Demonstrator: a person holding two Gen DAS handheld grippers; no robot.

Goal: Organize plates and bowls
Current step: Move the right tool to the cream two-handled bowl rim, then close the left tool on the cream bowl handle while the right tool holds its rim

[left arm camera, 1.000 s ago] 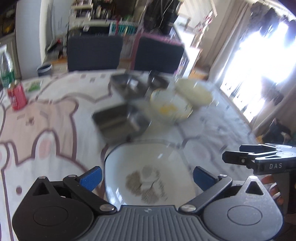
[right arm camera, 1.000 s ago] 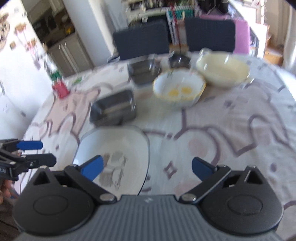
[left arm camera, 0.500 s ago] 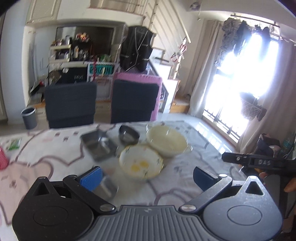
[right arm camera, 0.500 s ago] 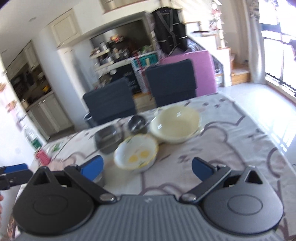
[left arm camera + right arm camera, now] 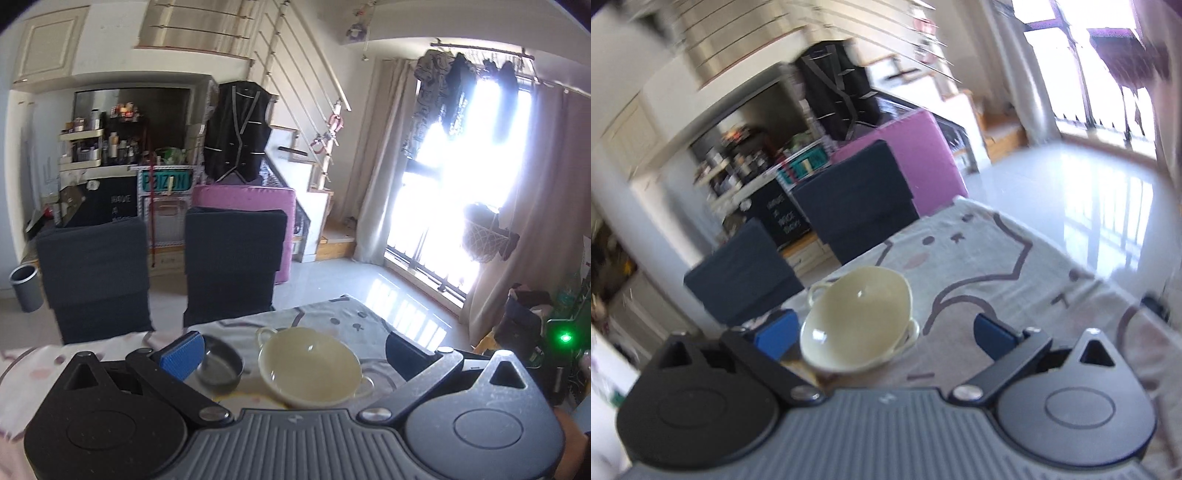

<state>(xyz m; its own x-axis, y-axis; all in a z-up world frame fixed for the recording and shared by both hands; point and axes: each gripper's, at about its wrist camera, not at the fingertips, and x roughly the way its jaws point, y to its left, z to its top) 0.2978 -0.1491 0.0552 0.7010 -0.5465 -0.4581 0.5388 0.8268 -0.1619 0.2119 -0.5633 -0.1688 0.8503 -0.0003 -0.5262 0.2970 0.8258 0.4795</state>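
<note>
Across the lower half of both frames spreads the bench (image 5: 332, 314) under its cartoon cloth. Low centre sits the cream two-handled bowl (image 5: 309, 365), with a small steel bowl (image 5: 218, 365) just beside it at lower left. Left tongs (image 5: 291, 354) and right tongs (image 5: 882, 334) are spread wide, holding nothing. Best tip both downward, steady the blurred right view, then close on the cream rim, avoiding its handles.

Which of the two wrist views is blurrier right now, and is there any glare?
Right wrist view: motion-smeared, shelves and railing streaked, though the cream bowl stays readable. Left wrist view: sharp, cream bowl and small steel bowl crisp, but the window is blown out white. Both show fisheye bending.
</note>
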